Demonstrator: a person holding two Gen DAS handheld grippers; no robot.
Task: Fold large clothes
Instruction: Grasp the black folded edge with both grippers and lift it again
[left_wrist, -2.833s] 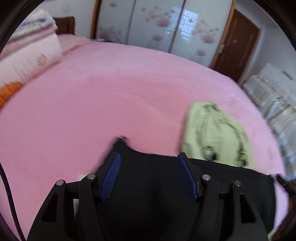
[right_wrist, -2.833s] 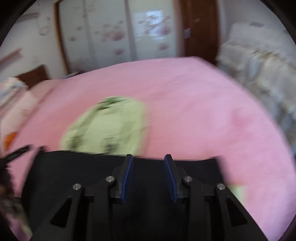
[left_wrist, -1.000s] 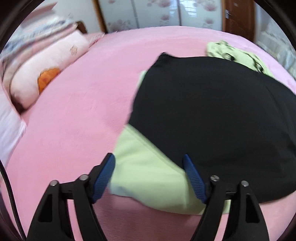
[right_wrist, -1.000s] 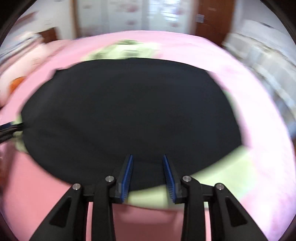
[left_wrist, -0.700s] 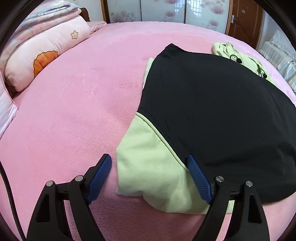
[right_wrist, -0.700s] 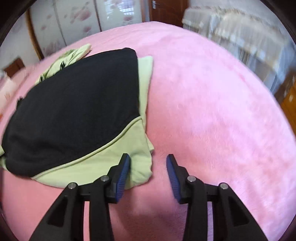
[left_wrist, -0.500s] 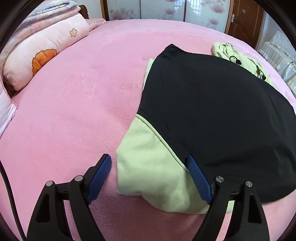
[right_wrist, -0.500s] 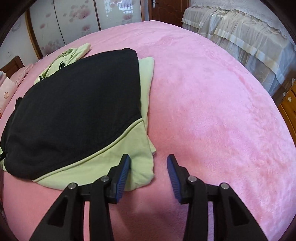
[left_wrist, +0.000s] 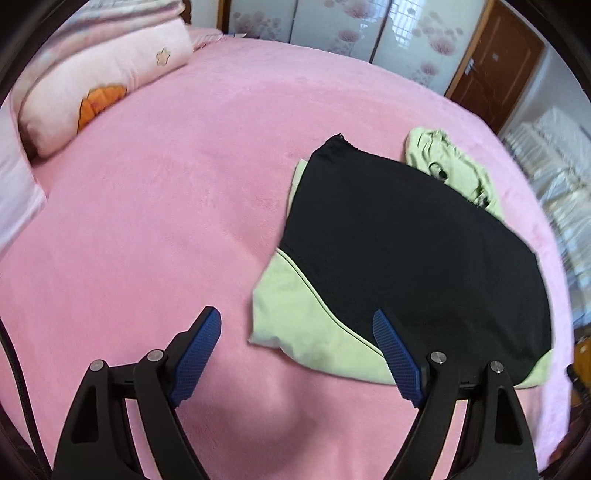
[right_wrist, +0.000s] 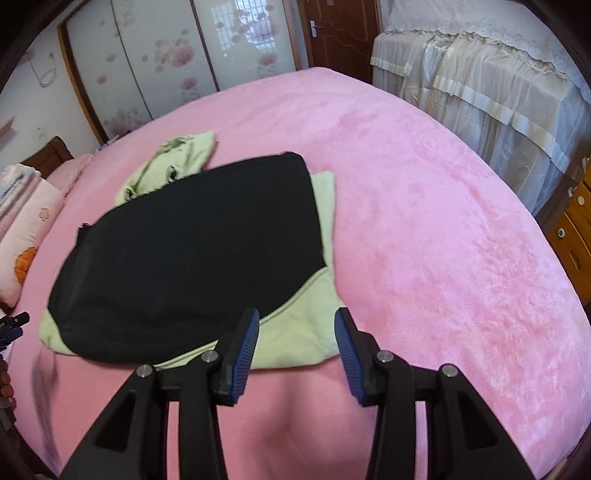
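On the pink bed (left_wrist: 166, 221) the garment (left_wrist: 406, 251) lies folded once at centre; both grippers' jaws spread, empty; further folds remain.

No legible text, labels, brand marks or numbers in either wrist view. The dark print on the pale green garment (right_wrist: 173, 170), lying just beyond the folded black garment (right_wrist: 192, 251), is a drawing, not lettering. The pillow (left_wrist: 103, 81) far left of the black garment carries only flower motifs.
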